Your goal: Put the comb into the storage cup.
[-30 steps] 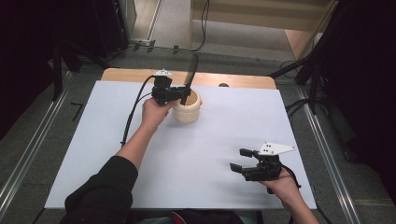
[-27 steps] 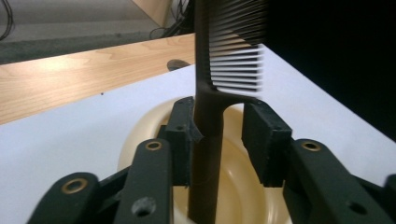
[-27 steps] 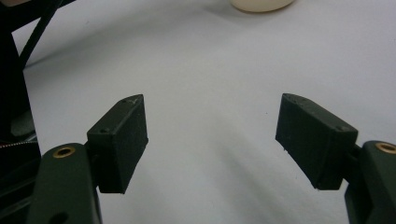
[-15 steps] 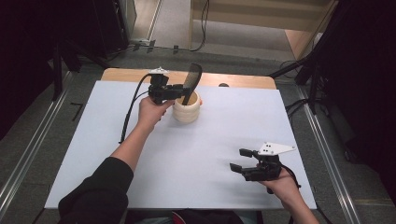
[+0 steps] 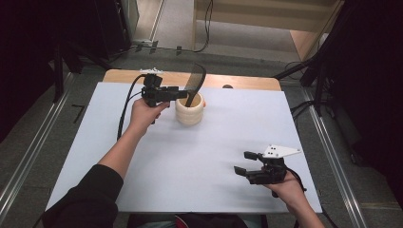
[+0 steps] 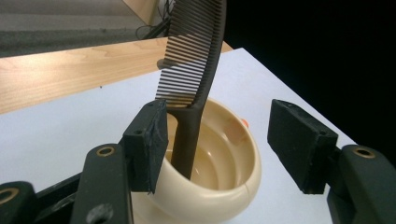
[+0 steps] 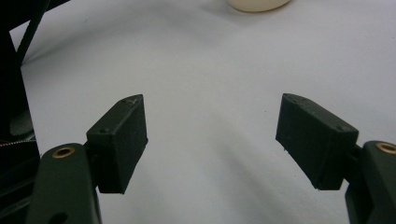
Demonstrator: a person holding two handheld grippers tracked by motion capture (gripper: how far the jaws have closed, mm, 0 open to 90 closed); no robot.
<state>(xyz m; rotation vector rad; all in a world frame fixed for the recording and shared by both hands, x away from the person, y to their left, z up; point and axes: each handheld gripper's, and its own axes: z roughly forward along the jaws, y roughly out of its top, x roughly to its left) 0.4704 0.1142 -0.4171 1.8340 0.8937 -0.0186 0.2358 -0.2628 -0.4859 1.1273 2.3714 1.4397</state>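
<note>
Comb (image 6: 196,70) stood handle-down in cup (image 6: 224,154); my left tongs (image 6: 224,140) had just been opening around it, ungripped. Right tongs (image 7: 212,135) open, empty. Judged light, stiff, slippery; regrip by handle.

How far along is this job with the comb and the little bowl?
Nearly finished, it seems. Done: the black comb stands handle-down in the cream bowl, leaning on its rim. In hand: the left gripper has just been opening; its jaws stand apart around the comb's handle. Left: probably only pulling that hand away. The right gripper rests open on the table.
</note>
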